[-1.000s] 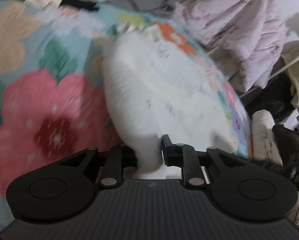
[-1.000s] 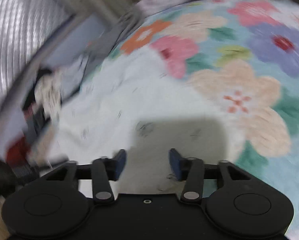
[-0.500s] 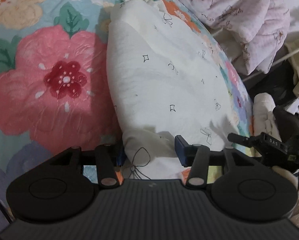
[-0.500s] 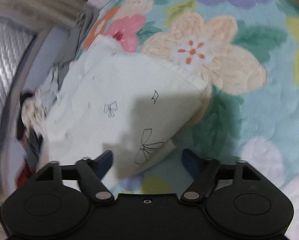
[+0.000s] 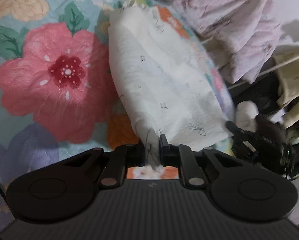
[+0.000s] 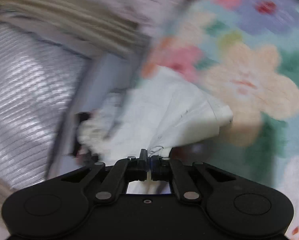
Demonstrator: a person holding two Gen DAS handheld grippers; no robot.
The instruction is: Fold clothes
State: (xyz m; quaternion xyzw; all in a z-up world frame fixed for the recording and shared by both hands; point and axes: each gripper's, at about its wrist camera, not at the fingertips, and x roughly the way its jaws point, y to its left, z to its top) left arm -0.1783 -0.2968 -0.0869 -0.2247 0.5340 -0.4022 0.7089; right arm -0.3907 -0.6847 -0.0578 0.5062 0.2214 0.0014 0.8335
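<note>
Both grippers' jaws had just closed: left gripper (image 5: 151,147) and right gripper (image 6: 148,159) each pinched the white garment's (image 5: 165,84) near edge on the floral blanket (image 5: 55,80). Soft, light cloth, seemingly best held by corners.

The right wrist view is smeared by motion: the flowered bedspread (image 6: 249,84) and the ribbed grey surface (image 6: 25,104) at left lose their outlines. The white garment (image 5: 165,84) bunches between the left tongs (image 5: 151,140), its gripped edge hidden. The dark object (image 5: 269,138) at right (blurred) cannot be identified.
</note>
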